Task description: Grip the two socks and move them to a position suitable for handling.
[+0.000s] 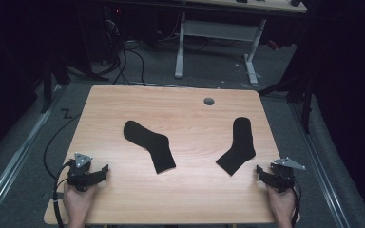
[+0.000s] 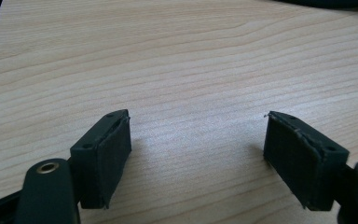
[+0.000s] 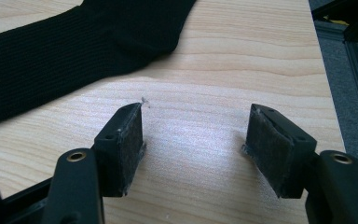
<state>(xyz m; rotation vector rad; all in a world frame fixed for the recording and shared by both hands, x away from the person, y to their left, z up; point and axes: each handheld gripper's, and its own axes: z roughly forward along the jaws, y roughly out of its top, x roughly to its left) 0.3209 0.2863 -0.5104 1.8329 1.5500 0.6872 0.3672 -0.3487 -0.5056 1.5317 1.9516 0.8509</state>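
Right, nothing picked up: my left gripper (image 1: 105,169) at lower left and right gripper (image 1: 258,171) at lower right both gape empty over the surface (image 1: 190,114). Left sock (image 1: 150,145) mid-frame, right sock (image 1: 239,146) just up-left of the right gripper. Next, I reckon: reach in, pinch an edge.

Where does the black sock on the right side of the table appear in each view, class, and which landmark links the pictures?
High view: the right sock lies right of centre, just ahead of the right gripper.
Left gripper view: not in it.
Right gripper view: the sock spreads over the upper left, beyond the open jaws.
Shared landmark: the wooden table.
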